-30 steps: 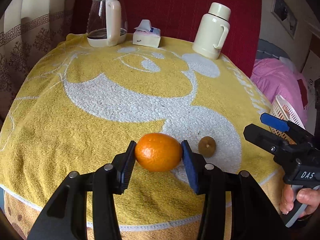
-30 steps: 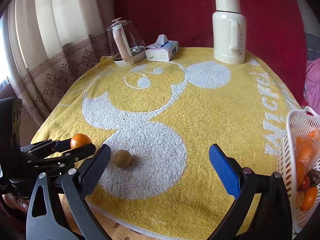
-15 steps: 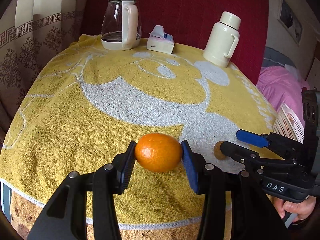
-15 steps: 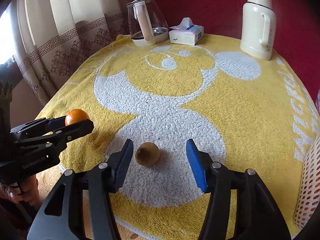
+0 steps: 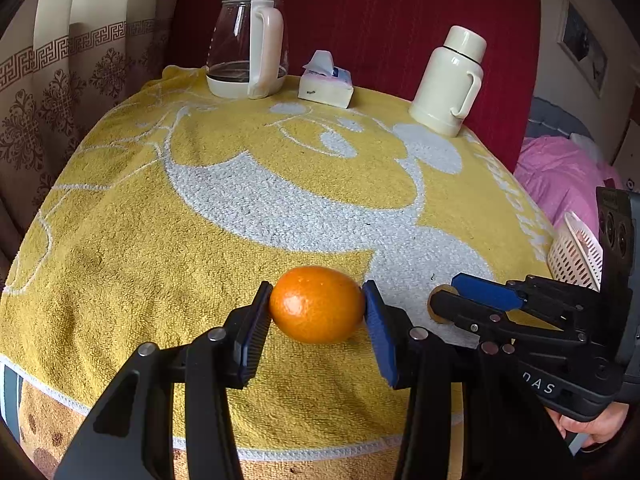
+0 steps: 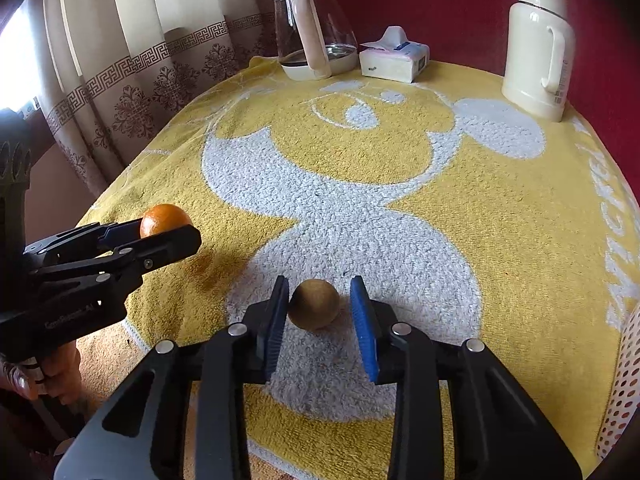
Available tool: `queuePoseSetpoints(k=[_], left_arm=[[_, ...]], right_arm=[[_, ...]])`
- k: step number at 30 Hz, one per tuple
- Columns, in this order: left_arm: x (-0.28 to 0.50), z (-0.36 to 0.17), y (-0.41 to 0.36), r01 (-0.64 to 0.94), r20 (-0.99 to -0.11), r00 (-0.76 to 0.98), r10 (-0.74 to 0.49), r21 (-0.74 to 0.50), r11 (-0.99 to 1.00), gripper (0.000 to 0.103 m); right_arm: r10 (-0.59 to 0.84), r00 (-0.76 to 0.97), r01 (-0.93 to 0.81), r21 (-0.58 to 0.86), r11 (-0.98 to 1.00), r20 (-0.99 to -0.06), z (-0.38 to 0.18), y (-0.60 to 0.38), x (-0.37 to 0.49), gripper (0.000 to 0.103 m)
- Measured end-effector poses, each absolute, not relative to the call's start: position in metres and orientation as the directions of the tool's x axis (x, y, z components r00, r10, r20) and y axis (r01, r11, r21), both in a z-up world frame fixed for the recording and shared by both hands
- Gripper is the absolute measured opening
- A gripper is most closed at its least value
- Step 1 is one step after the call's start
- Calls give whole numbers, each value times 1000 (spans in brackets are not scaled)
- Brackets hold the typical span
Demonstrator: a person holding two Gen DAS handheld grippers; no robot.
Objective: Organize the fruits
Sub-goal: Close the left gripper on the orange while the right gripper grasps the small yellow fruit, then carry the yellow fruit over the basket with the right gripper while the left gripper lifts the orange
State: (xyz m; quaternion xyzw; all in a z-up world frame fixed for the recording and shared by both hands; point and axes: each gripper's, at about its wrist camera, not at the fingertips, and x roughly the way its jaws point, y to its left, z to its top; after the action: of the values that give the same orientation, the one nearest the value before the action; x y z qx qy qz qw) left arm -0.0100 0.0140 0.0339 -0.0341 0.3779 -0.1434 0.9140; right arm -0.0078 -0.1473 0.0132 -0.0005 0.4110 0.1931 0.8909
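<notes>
My left gripper (image 5: pixel 317 312) is shut on an orange (image 5: pixel 317 304) and holds it just above the yellow towel near the table's front edge; the orange also shows in the right wrist view (image 6: pixel 165 219). My right gripper (image 6: pixel 320 308) straddles a small brown round fruit (image 6: pixel 314 308) lying on the towel. Its left pad touches the fruit and a gap remains on the right, so it is open. In the left wrist view the right gripper (image 5: pixel 452 300) hides most of that fruit (image 5: pixel 434 308).
A white perforated basket (image 5: pixel 576 252) stands at the table's right edge, also seen in the right wrist view (image 6: pixel 624 376). At the back stand a glass kettle (image 5: pixel 250 64), a tissue pack (image 5: pixel 326 86) and a cream thermos (image 5: pixel 450 84). Curtains hang on the left.
My right gripper has moved left and forward around the brown fruit and narrowed its jaws. My left gripper still holds the orange, shifted slightly.
</notes>
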Motion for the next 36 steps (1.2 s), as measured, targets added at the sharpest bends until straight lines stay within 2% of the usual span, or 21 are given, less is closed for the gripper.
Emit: queuePoseSetpoints(k=[36], left_arm=[[-21,51,-12,280,-656,694,-297,-134,951,46]], right_arm=[[324,667,-292,165,942,-671,37,-177,-26,27]])
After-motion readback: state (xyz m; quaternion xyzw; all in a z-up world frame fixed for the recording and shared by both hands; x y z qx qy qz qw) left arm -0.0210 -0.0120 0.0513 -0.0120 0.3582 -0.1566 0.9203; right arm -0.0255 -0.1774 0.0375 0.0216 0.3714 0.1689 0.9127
